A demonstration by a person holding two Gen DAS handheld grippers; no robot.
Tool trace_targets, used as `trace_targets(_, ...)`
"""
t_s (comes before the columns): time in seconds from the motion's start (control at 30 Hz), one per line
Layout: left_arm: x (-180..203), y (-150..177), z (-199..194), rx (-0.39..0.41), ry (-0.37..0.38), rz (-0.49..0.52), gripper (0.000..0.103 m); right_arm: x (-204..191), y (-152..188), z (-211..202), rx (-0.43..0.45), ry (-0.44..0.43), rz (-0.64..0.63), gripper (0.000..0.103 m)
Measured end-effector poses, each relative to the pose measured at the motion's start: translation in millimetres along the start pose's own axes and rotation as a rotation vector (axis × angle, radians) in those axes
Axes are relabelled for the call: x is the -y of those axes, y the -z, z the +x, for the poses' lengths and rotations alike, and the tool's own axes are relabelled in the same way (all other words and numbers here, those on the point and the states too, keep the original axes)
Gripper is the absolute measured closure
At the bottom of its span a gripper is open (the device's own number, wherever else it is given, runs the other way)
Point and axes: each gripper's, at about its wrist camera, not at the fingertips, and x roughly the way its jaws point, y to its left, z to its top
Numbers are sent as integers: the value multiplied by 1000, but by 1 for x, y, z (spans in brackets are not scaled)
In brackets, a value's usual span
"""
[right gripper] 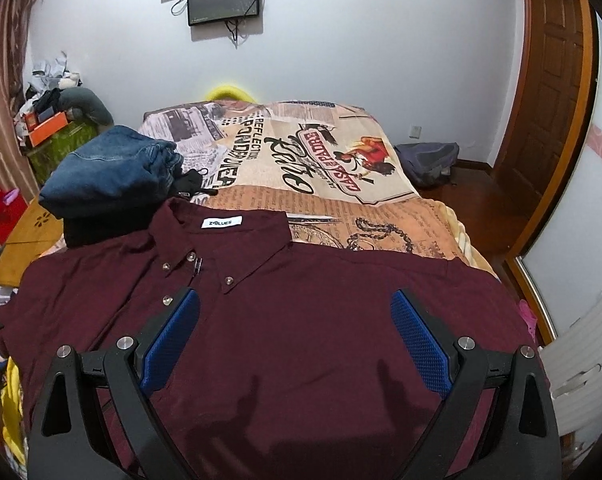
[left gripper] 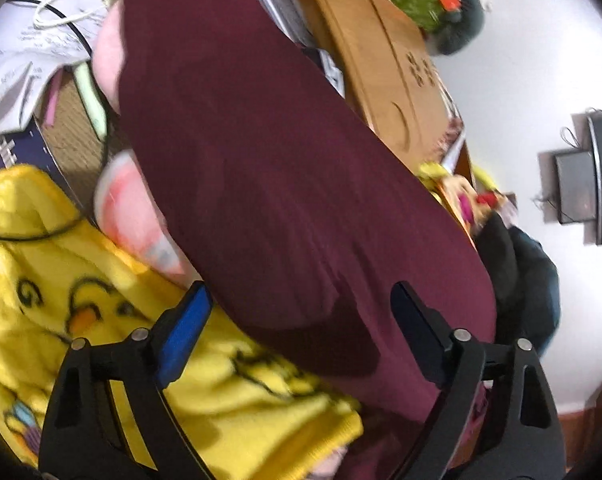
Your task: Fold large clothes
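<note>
A maroon button-down shirt lies spread front up on the bed, collar with a white label toward the far side. My right gripper is open and empty, hovering above the shirt's chest. The same shirt fills the left wrist view, which is blurred. My left gripper is open and empty over the shirt's edge, beside a yellow cartoon blanket.
Folded blue jeans on black clothes lie left of the collar. A printed bedspread covers the bed. A wooden board and clutter lie beyond the shirt. A wooden door stands right, a backpack on the floor.
</note>
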Motion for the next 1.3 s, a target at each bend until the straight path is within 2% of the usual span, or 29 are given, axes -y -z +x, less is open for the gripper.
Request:
trace_targets(0.13,-3,-17,-1,100,-126,62,20,-2,-1,3,-4,-1,-6,8)
trace_targets(0.2,-3,-23,-1,119,-150,86,29,-4,-1,4,-6,-1,-12,8)
trace_targets(0.23,-2,-25,-1,121,-159,101,42,-4,-1,4,-5,-2,-14,8)
trace_targets(0.27,1,-27,-1,119,-169,118,62,-5,0,3,-3,-1,-15,8)
trace_targets(0.3,3,-29,-1,111,-171,129,71,-4,-1,3,-3,-1,-15,8)
trace_targets(0.33,7,-31,0,108,-169,145,79,-4,-1,3,-2,-2,-15,8)
trace_targets(0.47,39,-31,-14,169,-208,264,90,-2,0,-1,7,-1,-14,8)
trace_targets(0.57,74,-25,-40,225,-163,351,91,0,1,-5,15,3,-15,8)
trace_targets(0.7,131,-8,-84,290,-22,458,93,3,2,-12,34,15,-17,8)
trace_targets(0.87,216,39,-131,346,135,659,93,7,4,-20,52,12,-22,8)
trace_targets(0.97,258,78,-144,328,242,762,93,11,6,-25,63,15,-20,8)
trace_targets(1.03,281,108,-148,309,285,832,93,15,7,-28,68,12,-14,8)
trace_targets(1.2,321,189,-136,252,315,1029,93,27,12,-34,79,5,8,8)
trace_targets(1.3,332,232,-120,180,341,1129,93,33,16,-36,82,12,10,8)
